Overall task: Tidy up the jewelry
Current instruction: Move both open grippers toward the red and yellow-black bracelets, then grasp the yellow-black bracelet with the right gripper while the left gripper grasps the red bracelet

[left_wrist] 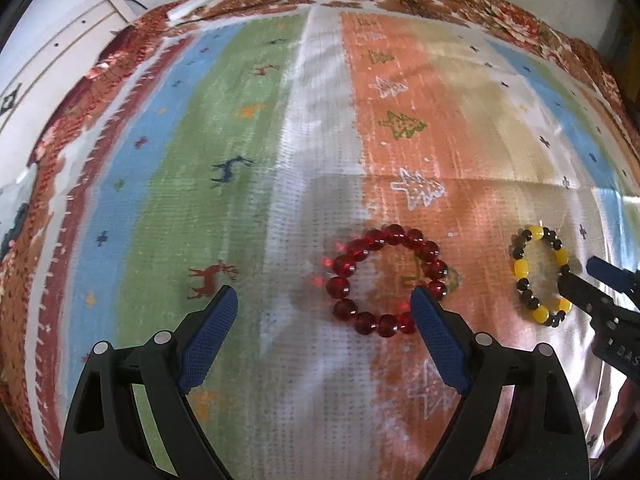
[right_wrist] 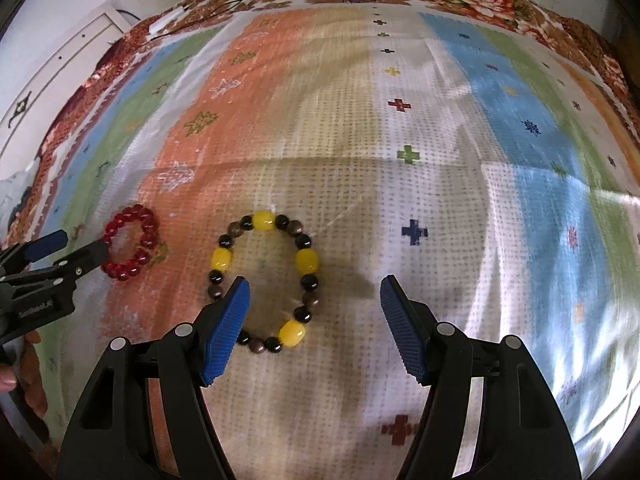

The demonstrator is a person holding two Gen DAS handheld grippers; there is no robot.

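While fingers gape, left gripper (left_wrist: 324, 300) perhaps touching red bracelet (left_wrist: 387, 280)

Glossy beads on matt woven cloth

Red bracelet (left_wrist: 387, 280) looks glassy; rug (left_wrist: 248, 208) coarse; pads (left_wrist: 208, 340) ribbed, matt.

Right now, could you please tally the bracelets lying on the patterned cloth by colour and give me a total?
Red bead bracelet: 1
Yellow and dark bead bracelet: 1
Total: 2 bracelets, lying apart on the striped cloth.
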